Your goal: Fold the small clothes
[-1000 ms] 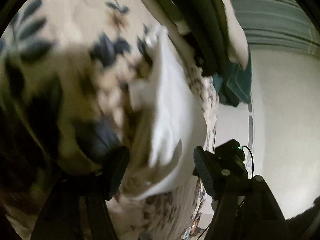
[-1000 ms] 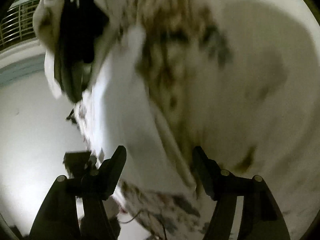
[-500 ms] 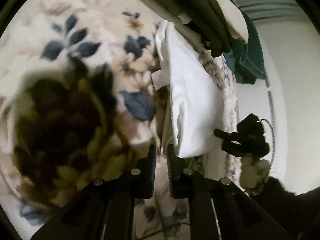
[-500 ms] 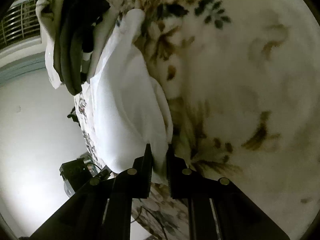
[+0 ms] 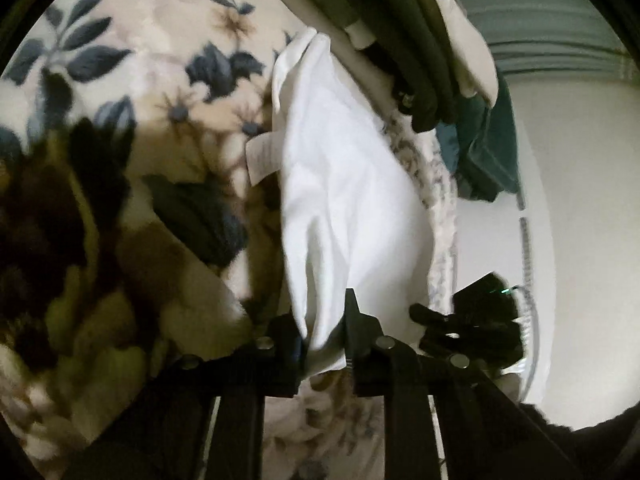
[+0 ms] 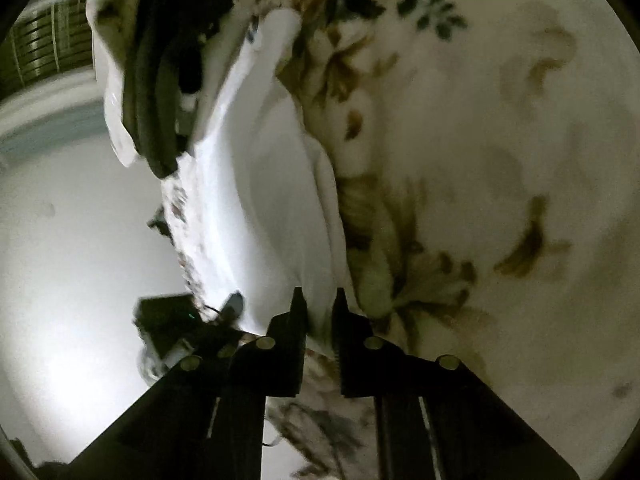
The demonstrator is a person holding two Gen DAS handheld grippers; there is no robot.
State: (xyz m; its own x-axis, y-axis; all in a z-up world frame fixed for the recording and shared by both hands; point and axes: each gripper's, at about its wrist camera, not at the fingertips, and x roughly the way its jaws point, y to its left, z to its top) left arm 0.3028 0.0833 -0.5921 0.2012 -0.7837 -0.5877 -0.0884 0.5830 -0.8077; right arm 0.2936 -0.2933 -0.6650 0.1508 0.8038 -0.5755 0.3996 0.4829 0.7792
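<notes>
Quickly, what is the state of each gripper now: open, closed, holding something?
Left gripper: closed on the near edge of the white garment.
Right gripper: closed on the same white garment, at another edge.

Black tongs (image 5: 324, 320), round silver screws (image 6: 265, 343)

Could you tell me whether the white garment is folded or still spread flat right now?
Partly folded: the white garment is doubled lengthwise, its layered edge visible, both grippers' jaws clamping its near end.

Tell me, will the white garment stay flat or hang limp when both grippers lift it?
Probably limp: the white garment already bunches into soft folds where the left gripper pinches it. It likely weighs little, since the right gripper holds only a thin edge.
</notes>
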